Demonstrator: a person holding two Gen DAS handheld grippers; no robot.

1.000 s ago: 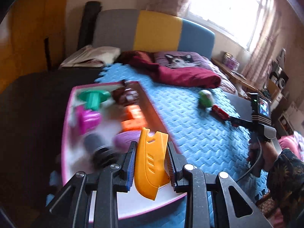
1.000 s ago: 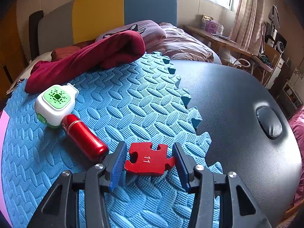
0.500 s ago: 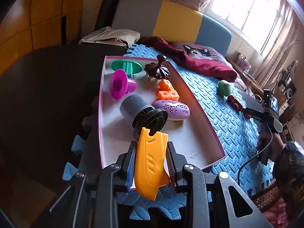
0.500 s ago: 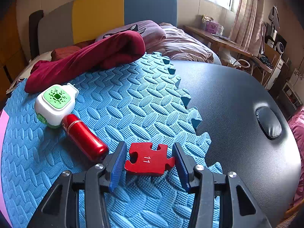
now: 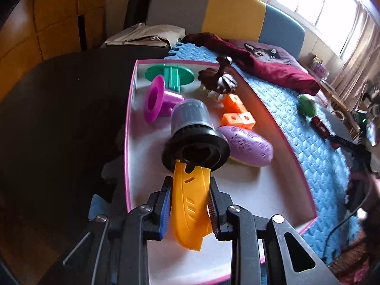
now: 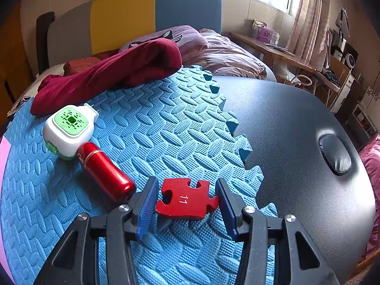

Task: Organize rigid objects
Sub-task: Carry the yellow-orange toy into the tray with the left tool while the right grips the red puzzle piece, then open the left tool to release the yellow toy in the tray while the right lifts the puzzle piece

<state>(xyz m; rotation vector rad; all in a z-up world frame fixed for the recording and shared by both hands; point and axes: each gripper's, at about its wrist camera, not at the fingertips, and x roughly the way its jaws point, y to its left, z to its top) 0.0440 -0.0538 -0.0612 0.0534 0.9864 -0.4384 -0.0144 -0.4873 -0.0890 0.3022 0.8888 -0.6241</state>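
The left tongs point(image 5: 189, 204), clamped on an orange plastic piece point(image 5: 190, 204), have dropped closer over the pink-rimmed tray point(image 5: 129, 128), its tip now at the black-rimmed cup point(image 5: 193, 140) ahead, so a drop-off looks near. The right tongs point(image 6: 187, 204) haven't budged, jaws half-wide around the red puzzle piece point(image 6: 186, 199) without clearly gripping it

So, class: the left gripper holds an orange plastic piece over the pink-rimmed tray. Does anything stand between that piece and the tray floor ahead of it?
Yes. The grey and black cylinder lies just ahead of the orange piece, whose tip meets its black rim. Bare tray floor shows to the right.
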